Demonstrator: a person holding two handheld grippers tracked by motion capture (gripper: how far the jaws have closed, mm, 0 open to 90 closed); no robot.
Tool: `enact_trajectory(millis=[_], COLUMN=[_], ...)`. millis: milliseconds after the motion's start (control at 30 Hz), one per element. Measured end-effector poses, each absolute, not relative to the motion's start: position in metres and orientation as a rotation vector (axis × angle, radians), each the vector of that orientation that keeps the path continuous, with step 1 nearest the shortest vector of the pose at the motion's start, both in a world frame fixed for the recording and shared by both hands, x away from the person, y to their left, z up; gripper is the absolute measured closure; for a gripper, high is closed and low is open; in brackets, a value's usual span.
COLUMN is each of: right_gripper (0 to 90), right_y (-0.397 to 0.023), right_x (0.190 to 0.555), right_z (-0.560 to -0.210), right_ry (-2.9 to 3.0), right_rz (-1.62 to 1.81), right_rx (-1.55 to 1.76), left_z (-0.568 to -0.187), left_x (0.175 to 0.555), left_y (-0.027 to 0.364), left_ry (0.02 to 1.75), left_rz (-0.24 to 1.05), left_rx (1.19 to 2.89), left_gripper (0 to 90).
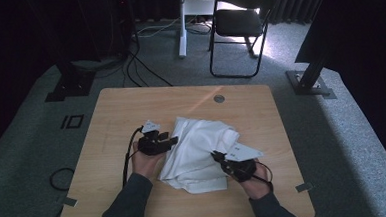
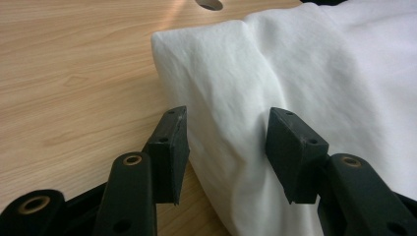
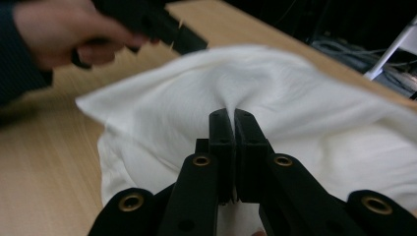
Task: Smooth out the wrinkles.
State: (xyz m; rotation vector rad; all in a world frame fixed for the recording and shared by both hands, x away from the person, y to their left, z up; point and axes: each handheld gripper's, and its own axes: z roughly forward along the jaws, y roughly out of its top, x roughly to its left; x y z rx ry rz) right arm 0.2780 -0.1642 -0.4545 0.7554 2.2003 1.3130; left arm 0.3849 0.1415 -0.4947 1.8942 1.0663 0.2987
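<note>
White cloth [image 1: 199, 153], table [image 1: 121, 112]: right tool [image 3: 231, 120] is pinching a fold; left tool [image 2: 226, 142] is straddling the left edge, half-open. Advise closing before lifting.

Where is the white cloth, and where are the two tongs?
white cloth [image 1: 198, 148], high view, middle of its top fold.
left tongs [image 2: 226, 152], left gripper view, gap around the cloth's edge.
right tongs [image 3: 231, 123], right gripper view, tips pinching cloth.
</note>
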Motion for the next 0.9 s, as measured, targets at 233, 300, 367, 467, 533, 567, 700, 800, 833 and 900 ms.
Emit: enact_trajectory(millis=[233, 300, 367, 467, 533, 567, 700, 800, 833, 900], right_gripper=[87.3, 87.3, 87.4, 87.5, 83.3, 74.6, 61.4, 59.7, 59.5, 59.5], right_y=[-0.206, -0.219, -0.227, -0.23, -0.235, -0.237, -0.244, -0.239, -0.236, -0.231], right_x=[0.272, 0.273, 0.272, 0.273, 0.282, 0.283, 0.285, 0.3, 0.308, 0.326], right_z=[-0.456, -0.463, -0.47, -0.479, -0.499, -0.498, -0.473, -0.458, -0.456, -0.459], right_ry=[2.14, 2.124, 2.122, 2.151, 2.273, 2.267, 2.087, 2.022, 2.027, 2.052], right_rz=[1.395, 1.4, 1.365, 1.242, 1.11, 1.134, 1.306, 1.283, 1.278, 1.258], right_rx=[0.854, 0.921, 0.954, 0.988, 1.058, 1.066, 1.074, 1.084, 1.094, 1.141], left_z=[-0.5, -0.502, -0.504, -0.505, -0.506, -0.504, -0.49, -0.478, -0.474, -0.471], left_x=[0.386, 0.387, 0.389, 0.389, 0.388, 0.387, 0.379, 0.371, 0.367, 0.359], left_y=[0.126, 0.123, 0.119, 0.117, 0.113, 0.112, 0.113, 0.107, 0.102, 0.09], left_ry=[1.045, 1.046, 1.045, 1.049, 1.051, 1.044, 1.01, 0.957, 0.932, 0.872], left_rz=[0.308, 0.299, 0.291, 0.296, 0.29, 0.294, 0.317, 0.324, 0.323, 0.314], left_rx=[1.961, 1.964, 1.977, 1.98, 1.986, 1.982, 1.932, 1.909, 1.908, 1.916], left_gripper=[51.1, 51.0, 51.0, 51.0, 50.9, 50.9, 50.9, 51.0, 51.0, 51.1])
